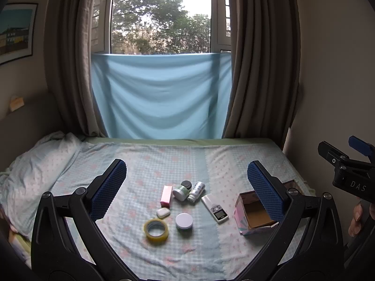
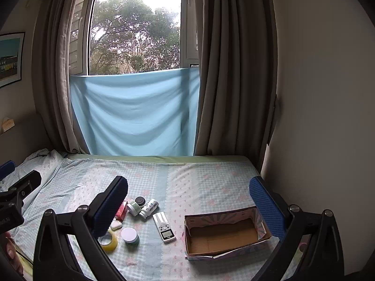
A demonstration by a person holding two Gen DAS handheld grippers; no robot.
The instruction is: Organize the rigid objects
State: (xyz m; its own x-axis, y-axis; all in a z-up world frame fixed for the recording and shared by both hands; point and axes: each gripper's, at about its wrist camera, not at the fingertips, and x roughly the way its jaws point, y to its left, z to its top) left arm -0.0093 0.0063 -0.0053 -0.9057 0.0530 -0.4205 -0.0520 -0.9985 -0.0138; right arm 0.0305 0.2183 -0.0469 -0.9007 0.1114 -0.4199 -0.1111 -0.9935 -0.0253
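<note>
Left gripper (image 1: pixel 187 185) and right gripper (image 2: pixel 188 199) are both hovering above the bed (image 1: pixel 234 164), jaws spread wide and grasping nothing. Taking the lidded jar (image 1: pixel 184 221) as the clock centre in the left wrist view: the tape roll (image 1: pixel 156 231) is lying at 8 o'clock, near it; the small white case (image 1: pixel 163 212) is sitting at 10 o'clock; the pink box (image 1: pixel 166 195) is lying at 11 o'clock; the green jar (image 1: pixel 181 192) is lying tipped at 12 o'clock with a black-capped jar (image 1: pixel 186 184) just behind it; the white bottle (image 1: pixel 196 191) is lying on its side at 1 o'clock, beside the green jar; the remote control (image 1: pixel 215 207) is lying at 2 o'clock. The open cardboard box (image 2: pixel 222 234) is standing at 3 o'clock, well apart from the cluster, empty inside
</note>
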